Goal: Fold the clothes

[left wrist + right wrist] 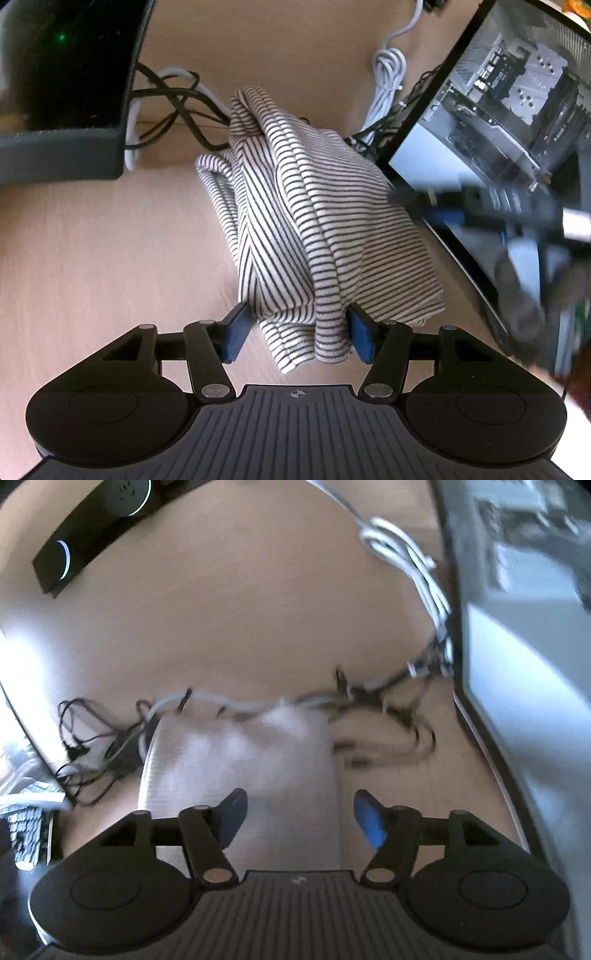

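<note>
The striped cloth [306, 221] is a soft knit, cream with thin dark lines, bunched into a thick roll with rounded folds, and it lies on the smooth pale wooden table [92, 251] straight ahead of the left claw [299, 334]. Its near end hangs between the blue ribbed pads [360, 338]; the right pad touches the fabric and the left one stands at its edge, so the left claw appears clenched on the cloth. Beyond it to the left is a dark box [66, 110] with tangled cables [177, 110] beside it, and to the right an open computer case [517, 122] with metal parts inside, very close to the cloth's edge. The right claw [299, 818] is blurred; the cloth [240, 775] lies under and ahead of it, its right edge inside the gap, and the pads stand apart without pressing it, so it is released. Bare table lies to the left of the left claw.
</note>
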The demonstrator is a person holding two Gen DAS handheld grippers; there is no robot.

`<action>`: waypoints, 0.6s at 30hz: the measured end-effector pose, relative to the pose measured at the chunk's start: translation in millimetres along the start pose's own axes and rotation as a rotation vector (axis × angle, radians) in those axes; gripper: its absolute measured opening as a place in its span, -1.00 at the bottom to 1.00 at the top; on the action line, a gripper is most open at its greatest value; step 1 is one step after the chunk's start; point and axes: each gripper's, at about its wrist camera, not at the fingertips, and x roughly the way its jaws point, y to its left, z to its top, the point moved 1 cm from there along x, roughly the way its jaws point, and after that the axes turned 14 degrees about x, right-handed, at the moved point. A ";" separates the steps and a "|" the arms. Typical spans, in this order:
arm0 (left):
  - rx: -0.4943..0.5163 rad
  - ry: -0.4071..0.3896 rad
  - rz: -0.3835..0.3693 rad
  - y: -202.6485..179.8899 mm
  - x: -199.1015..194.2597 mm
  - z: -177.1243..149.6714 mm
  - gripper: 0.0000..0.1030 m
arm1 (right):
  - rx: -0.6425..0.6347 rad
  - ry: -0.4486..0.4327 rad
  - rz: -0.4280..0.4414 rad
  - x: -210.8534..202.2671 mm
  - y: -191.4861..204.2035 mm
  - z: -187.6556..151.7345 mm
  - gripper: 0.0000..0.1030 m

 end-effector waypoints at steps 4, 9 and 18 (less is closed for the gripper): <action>0.011 0.009 -0.001 -6.0 2.6 0.6 0.20 | 0.038 0.030 0.036 -3.3 -2.5 -28.2 0.10; 0.003 0.015 -0.016 -16.4 -3.0 -4.4 0.18 | -0.023 0.026 0.013 -19.8 2.3 -39.5 0.01; -0.006 -0.114 0.020 -45.3 -53.3 10.0 0.38 | -0.263 -0.140 -0.096 -65.3 17.9 -42.8 0.22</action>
